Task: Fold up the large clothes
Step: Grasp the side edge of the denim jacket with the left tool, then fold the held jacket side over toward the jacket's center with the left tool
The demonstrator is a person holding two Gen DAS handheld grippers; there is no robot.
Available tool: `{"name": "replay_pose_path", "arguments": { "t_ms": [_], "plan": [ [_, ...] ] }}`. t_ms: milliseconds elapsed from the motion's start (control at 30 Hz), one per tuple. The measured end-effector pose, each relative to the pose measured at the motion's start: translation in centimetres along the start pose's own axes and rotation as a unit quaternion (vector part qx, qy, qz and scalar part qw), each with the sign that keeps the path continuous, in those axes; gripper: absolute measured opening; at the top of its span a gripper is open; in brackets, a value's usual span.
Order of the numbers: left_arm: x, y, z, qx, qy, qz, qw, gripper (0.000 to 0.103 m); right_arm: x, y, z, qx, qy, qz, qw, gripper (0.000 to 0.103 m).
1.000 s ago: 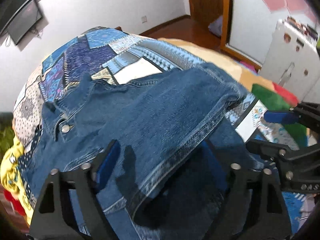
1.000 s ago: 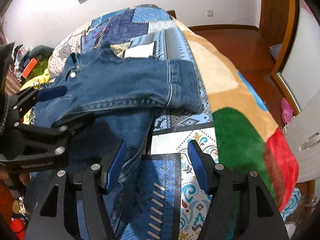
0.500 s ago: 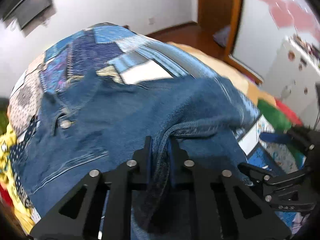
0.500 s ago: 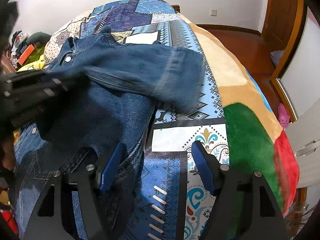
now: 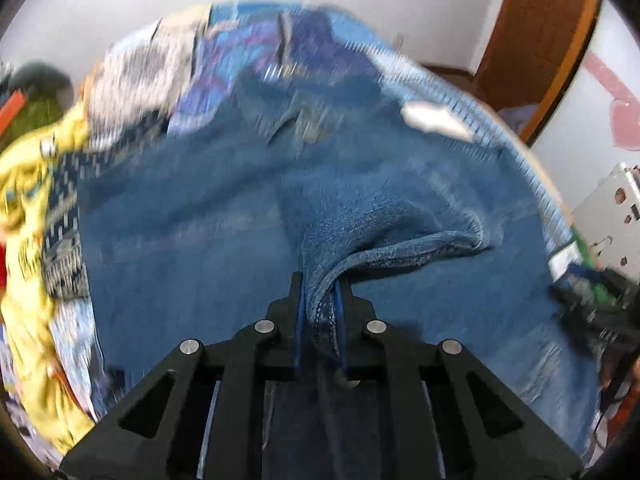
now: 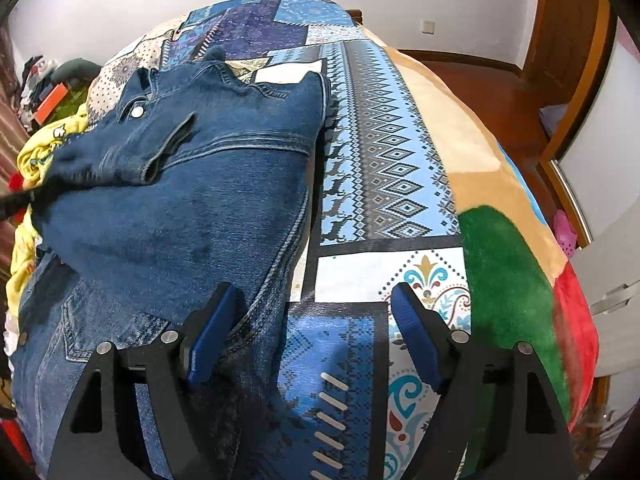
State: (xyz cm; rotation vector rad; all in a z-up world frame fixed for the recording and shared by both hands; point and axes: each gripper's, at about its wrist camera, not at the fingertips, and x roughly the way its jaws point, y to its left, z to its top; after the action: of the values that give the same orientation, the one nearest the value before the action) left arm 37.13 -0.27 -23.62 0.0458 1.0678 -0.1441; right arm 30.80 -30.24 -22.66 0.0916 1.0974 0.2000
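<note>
Jaws of the left gripper [image 5: 320, 312] are clamped on a bunched fold of the denim jacket [image 6: 192, 184], the blue pads pressing the cloth from both sides while easing very slightly apart; the pinched fold rises from the jacket and runs off as a rolled ridge toward the right of the left wrist view, which is smeared with blur. Jaws of the right gripper [image 6: 312, 336] stand wide apart and are opening, clamped on nothing: its left pad rests against the jacket's right edge, its right pad hangs over the patterned bedspread [image 6: 384, 184], and between them show the jacket's seamed edge and bare bedspread. The jacket lies spread on the bed, along its left side as the right wrist view shows it, collar and metal button [image 6: 138, 111] toward the far end, with a sleeve or flap folded across the upper body. In the right wrist view, the left gripper shows only as a dark blur at the left margin, beside the jacket's lifted part. A yellow garment [image 6: 36, 152] is heaped at the bed's left edge, touching the jacket. On the bed's right side, a blanket [image 6: 508, 264] in tan, green and red lies beside the bedspread.
</note>
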Motion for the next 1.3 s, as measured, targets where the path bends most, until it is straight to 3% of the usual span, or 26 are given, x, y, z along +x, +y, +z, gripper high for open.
{"name": "replay_pose_path", "arguments": {
  "t_ms": [100,167,367,500,667,800,867,1000,1067,1167,1300],
  "plan": [
    [0.6,0.7,-2.0,-0.009,0.012,0.011,0.9998,0.035,0.1,0.3,-0.1,-0.007,-0.001,-0.009,1.0,0.077],
    [-0.1,0.9,-2.5,-0.011,0.005,0.027,0.9995,0.059,0.1,0.2,-0.1,-0.007,0.0,-0.008,1.0,0.077],
    [-3.0,-1.2,-1.0,0.044,-0.019,0.045,0.9978,0.065,-0.4,0.3,0.6,-0.003,0.011,0.004,1.0,0.077],
    [-4.0,-4.3,0.5,0.101,-0.051,0.035,0.993,0.071,-2.1,0.9,1.5,0.001,-0.014,0.021,1.0,0.077],
    [-2.3,-9.6,0.7,0.193,-0.037,0.014,0.9803,0.07,-3.4,2.2,2.7,-0.009,-0.041,0.035,0.999,0.077],
    [0.9,-12.3,0.4,0.256,-0.017,0.037,0.9657,0.07,-2.6,2.9,3.0,-0.018,-0.036,0.039,0.998,0.077],
    [2.9,-12.4,0.6,0.263,0.001,0.049,0.9635,0.071,-1.8,3.2,2.9,-0.022,-0.026,0.041,0.999,0.077],
    [4.1,-11.3,1.8,0.24,-0.003,0.027,0.9705,0.068,0.0,3.2,2.2,-0.027,0.002,0.036,0.999,0.077],
    [4.2,-11.0,2.1,0.225,0.0,0.007,0.9744,0.036,1.0,3.0,1.7,-0.026,0.019,0.034,0.999,0.077],
    [4.2,-10.6,2.5,0.198,0.003,-0.014,0.9801,0.024,1.6,2.9,1.3,-0.023,0.025,0.035,0.999,0.078],
    [2.9,-8.6,3.4,0.137,-0.006,-0.051,0.9892,0.017,1.4,2.9,1.2,-0.022,0.023,0.033,0.999,0.078]
  ]
}}
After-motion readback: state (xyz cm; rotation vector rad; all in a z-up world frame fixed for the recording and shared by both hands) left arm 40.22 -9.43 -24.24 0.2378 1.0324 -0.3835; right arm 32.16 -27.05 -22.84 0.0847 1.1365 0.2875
